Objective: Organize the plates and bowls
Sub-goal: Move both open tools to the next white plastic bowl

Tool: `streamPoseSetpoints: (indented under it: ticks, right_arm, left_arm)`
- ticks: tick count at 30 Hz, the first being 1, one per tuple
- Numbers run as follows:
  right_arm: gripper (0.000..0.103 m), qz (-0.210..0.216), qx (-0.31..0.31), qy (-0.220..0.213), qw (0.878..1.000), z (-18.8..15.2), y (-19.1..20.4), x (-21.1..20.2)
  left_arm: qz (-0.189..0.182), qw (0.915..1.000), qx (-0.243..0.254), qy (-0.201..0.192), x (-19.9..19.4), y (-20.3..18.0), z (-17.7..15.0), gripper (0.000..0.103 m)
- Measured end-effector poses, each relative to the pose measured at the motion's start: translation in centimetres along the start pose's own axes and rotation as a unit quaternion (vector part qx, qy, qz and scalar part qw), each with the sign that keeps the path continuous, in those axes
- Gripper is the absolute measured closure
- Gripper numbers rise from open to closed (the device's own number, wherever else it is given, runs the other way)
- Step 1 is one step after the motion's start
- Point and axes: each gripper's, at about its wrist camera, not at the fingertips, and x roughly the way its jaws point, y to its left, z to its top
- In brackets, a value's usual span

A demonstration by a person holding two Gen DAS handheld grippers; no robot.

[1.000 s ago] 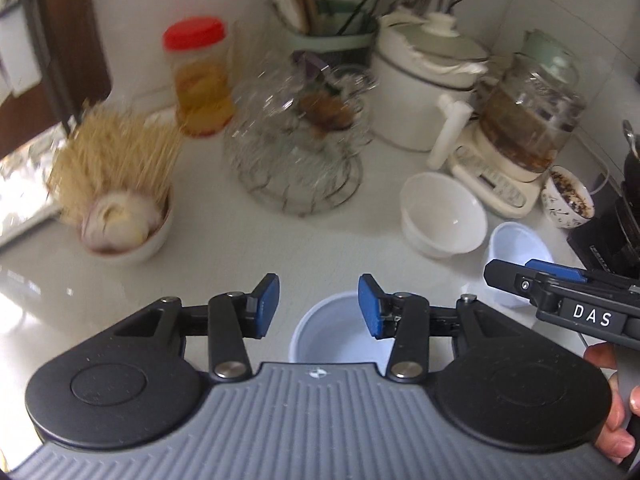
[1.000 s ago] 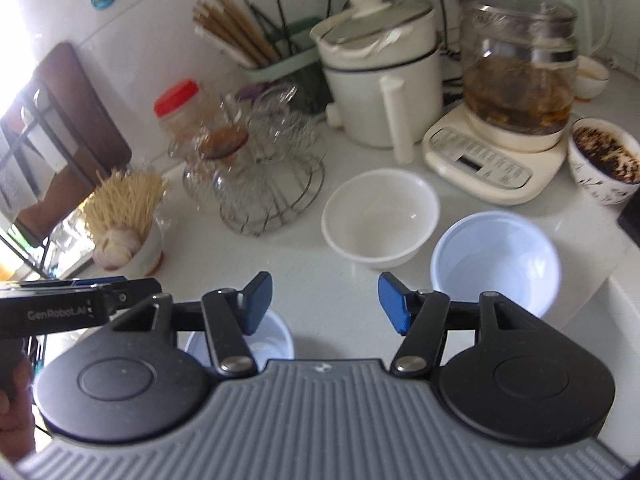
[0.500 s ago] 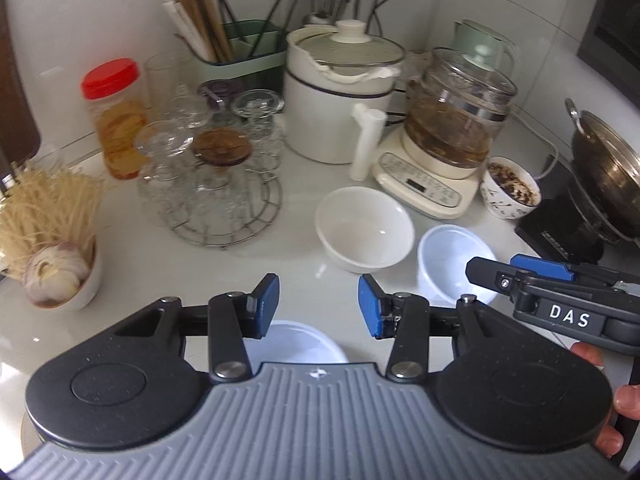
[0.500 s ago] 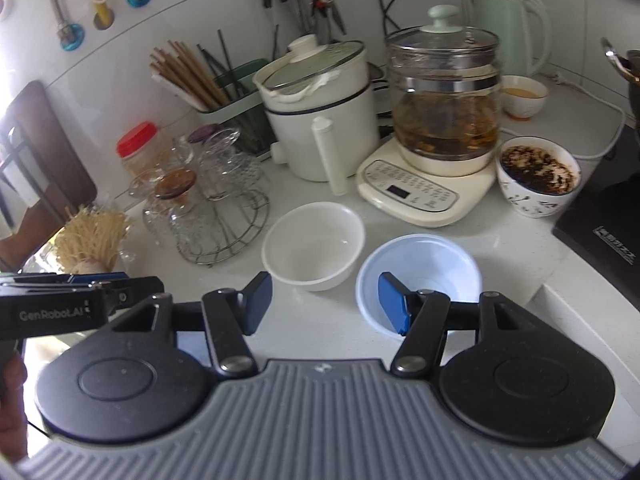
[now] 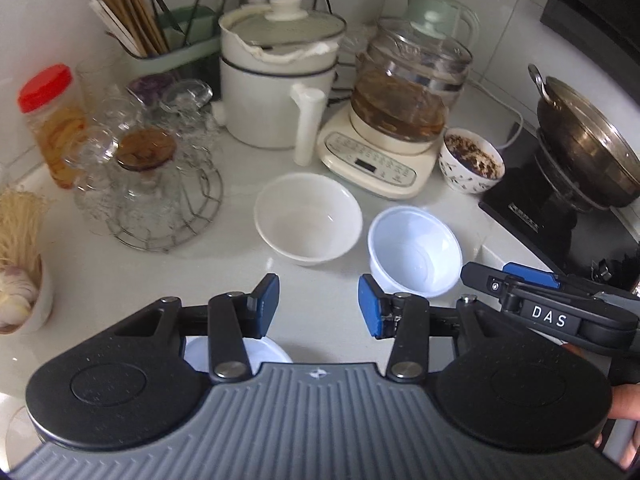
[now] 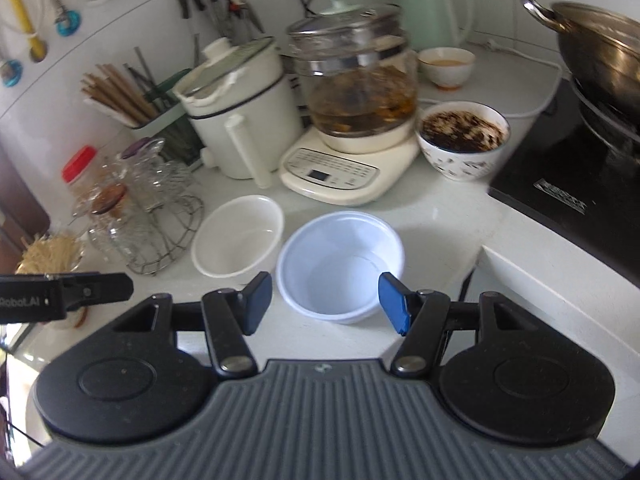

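Your right gripper (image 6: 324, 300), jaws apart and empty, sits just short of the white plastic bowl (image 6: 340, 266), right of the ceramic bowl (image 6: 238, 236), nearer than your left gripper (image 5: 318, 304), also apart.

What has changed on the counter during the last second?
Both tongs, left and right, swung to the right along the counter; the right ones now frame the plastic bowl. Nothing was taken or released. The white bowl kept its place; both tongs stayed open.

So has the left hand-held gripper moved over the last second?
Yes. The left hand-held gripper has swung rightward: the glass rack, earlier centred above it, now sits at the left, and the white ceramic bowl lies ahead.
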Motion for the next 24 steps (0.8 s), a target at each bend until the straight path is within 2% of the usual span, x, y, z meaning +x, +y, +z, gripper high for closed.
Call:
streamPoseSetpoints:
  ticks: [7, 13, 20, 22, 23, 24]
  right_arm:
    - [0.041, -0.012, 0.036, -0.001, 0.999, -0.6, -2.0, 0.7]
    - [0.041, -0.003, 0.055, -0.002, 0.999, -0.3, -3.2, 2.2]
    - [0.041, 0.006, 0.081, -0.012, 0.997, 0.6, -4.8, 3.7]
    - [0.029, 0.008, 0.094, -0.013, 0.995, 0.8, -5.4, 4.2]
    - [0.014, 0.012, 0.103, -0.014, 0.994, 0.9, -5.7, 4.4]
    - [0.012, 0.019, 0.108, -0.017, 0.994, 1.0, -6.0, 4.6]
  left_arm:
    - [-0.019, 0.9994, 0.003, 0.030, 2.3, -1.1, 0.4, 0.053]
    - [-0.037, 0.9977, -0.017, 0.055, 4.9, -1.3, 1.0, 0.053]
    - [-0.037, 0.9961, -0.023, 0.076, 8.1, -1.8, 2.0, 0.053]
    - [-0.037, 0.9953, -0.022, 0.087, 8.9, -1.9, 2.3, 0.053]
    - [-0.041, 0.9945, -0.020, 0.095, 9.4, -1.9, 2.5, 0.053]
    - [-0.044, 0.9937, -0.017, 0.101, 9.7, -2.0, 2.6, 0.053]
